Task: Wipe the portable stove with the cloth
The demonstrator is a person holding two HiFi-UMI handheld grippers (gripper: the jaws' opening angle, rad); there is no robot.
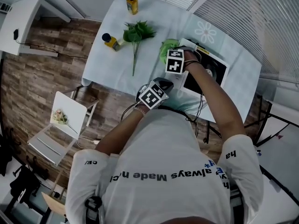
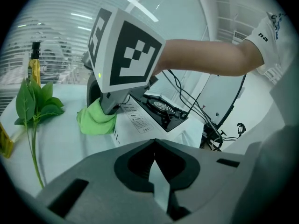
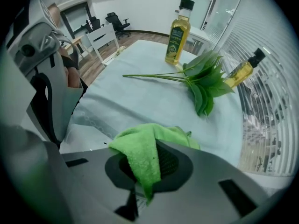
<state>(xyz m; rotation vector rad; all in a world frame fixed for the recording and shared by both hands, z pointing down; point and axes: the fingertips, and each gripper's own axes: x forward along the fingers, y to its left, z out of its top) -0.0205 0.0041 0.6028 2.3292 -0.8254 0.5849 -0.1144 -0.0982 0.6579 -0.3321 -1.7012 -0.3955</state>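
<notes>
Seemingly, the wipe is only just underway. In the head view, toward nine o'clock on the table (image 1: 105, 66), a small oil bottle (image 1: 111, 41) and a leafy sprig (image 1: 135, 34) are laid well apart from the work. The left gripper (image 2: 154, 144) is held near the table's front edge, at about eight o'clock from the stove, with its jaws closed together on nothing. Further right, the green cloth (image 3: 140, 148) is pinched firmly in the right gripper (image 3: 145, 178) and pressed against the white side of the portable stove (image 1: 216, 64) at its ten o'clock corner (part of the cloth bunches on the table). The black burner top is not yet touched by the cloth, so most of the surface is judged to be left. How clean it is cannot be told.
</notes>
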